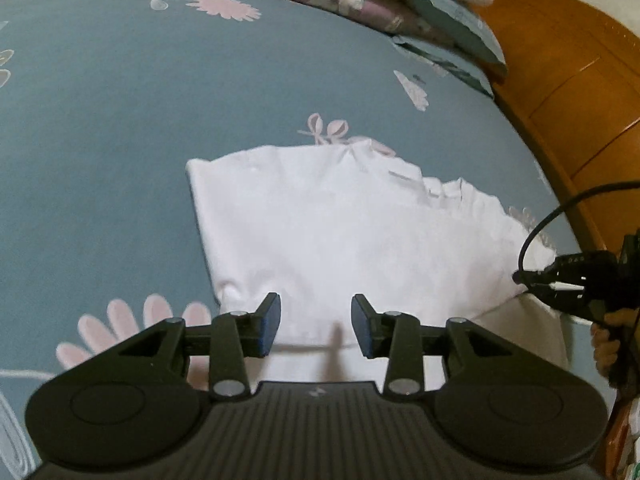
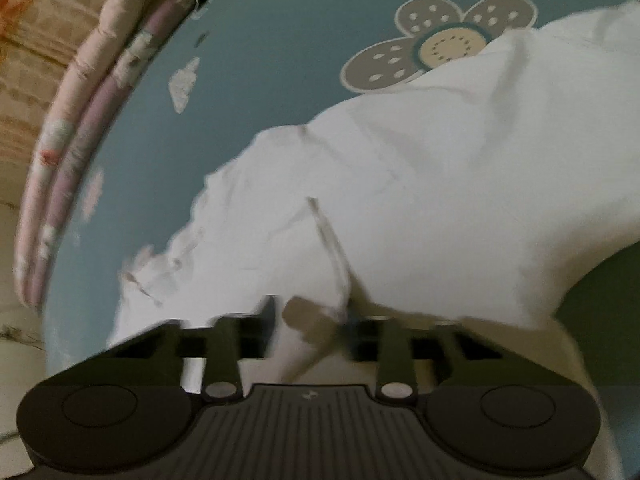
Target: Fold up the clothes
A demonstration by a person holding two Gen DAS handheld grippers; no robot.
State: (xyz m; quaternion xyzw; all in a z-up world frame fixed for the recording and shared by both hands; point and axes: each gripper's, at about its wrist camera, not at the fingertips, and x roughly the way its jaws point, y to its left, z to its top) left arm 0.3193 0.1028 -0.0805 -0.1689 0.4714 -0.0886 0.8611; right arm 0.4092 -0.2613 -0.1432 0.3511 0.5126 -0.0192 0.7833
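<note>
bed (image 1: 120,100), blue flowered sheet | white shirt (image 1: 340,232) mid-bed, part folded | left hand-held gripper (image 1: 316,328) spread, empty | right hand-held gripper (image 2: 310,320) pinching shirt's edge | advice: lift gently, keep hem straight

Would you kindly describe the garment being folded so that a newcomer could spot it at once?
Start from the blue floral bedsheet covering the bed. Near its edge by the wooden headboard lies a white garment, partly folded. It is the only plain white item there; the bedding around it is patterned.
</note>
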